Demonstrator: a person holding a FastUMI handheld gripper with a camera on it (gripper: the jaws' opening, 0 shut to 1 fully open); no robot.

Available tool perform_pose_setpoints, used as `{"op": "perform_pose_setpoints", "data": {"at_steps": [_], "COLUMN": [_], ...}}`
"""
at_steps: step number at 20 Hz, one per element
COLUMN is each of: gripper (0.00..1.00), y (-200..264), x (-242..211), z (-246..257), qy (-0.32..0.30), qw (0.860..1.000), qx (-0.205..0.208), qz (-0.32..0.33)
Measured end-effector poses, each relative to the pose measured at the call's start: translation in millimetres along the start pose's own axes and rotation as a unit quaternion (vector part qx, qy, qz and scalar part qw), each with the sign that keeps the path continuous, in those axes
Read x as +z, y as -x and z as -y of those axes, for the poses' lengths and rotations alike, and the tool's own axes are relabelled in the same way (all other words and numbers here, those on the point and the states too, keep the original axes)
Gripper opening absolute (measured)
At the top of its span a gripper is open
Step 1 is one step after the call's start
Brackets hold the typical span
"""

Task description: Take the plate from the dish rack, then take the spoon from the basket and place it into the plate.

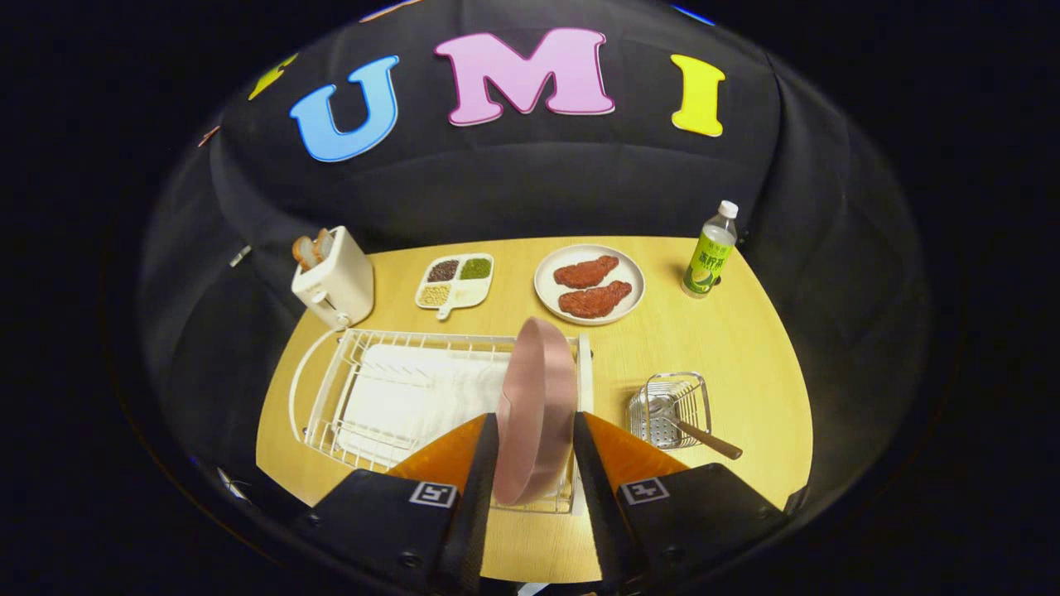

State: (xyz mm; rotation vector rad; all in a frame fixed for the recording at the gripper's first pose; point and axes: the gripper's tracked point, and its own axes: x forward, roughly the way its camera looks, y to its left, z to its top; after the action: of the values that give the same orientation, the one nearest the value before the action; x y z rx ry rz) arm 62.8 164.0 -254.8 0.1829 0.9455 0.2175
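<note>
A pink plate (pixel 534 389) stands on edge at the right end of the white wire dish rack (pixel 389 338). My gripper (pixel 534 418) is closed around it: the two fingers press on the plate's two faces near its lower half. The plate's bottom edge hangs over the rack's front rail; I cannot tell whether it still rests in the rack. To the right of the fingers sits a small metal basket (pixel 694 386) on the wooden table. A spoon (pixel 702 436) lies in it, bowl down inside and brown handle sticking out over the right rim.
Beyond the rack are a white toaster (pixel 335 281) with bread slices, a divided tray of grains (pixel 456 282), a white plate (pixel 548 290) with two meat pieces, and a green-labelled bottle (pixel 710 252). A white mat (pixel 414 393) lines the rack. Bare tabletop lies right of the basket.
</note>
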Motion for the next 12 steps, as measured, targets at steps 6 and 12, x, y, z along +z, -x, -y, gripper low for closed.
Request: {"op": "perform_pose_setpoints", "data": {"at_steps": [6,12], "gripper": [0.50,0.22], "y": [-43.7,-41.0], "x": [-8.1,3.8], "z": [11.8,24.1], "qy": [0.006,0.033], "qw": [0.997,0.990], "qx": [-0.063,-0.123], "qz": [-0.036,-0.062]}}
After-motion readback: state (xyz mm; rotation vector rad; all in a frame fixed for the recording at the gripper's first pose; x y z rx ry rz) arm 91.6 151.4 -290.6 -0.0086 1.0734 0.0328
